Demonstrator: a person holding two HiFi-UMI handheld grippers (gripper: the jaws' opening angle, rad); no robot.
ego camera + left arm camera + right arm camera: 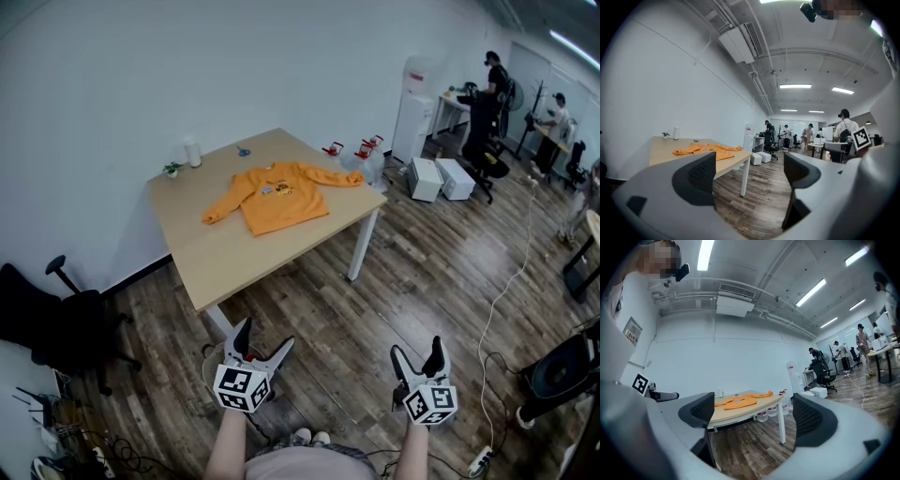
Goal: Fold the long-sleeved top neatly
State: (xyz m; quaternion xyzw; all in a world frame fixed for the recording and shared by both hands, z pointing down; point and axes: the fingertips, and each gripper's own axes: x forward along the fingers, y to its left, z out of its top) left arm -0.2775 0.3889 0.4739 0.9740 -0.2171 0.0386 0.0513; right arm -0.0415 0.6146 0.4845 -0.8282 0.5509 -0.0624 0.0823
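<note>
Orange long-sleeved top lies flat (sleeves spread) on rectangular wooden table.

No legible text anywhere.

Ceiling strip lights are shining bright and even, above and ahead of the left gripper. The wood floor beyond the right gripper is gleaming with glare. Both gripper views are bending and darkening at their rims.
</note>
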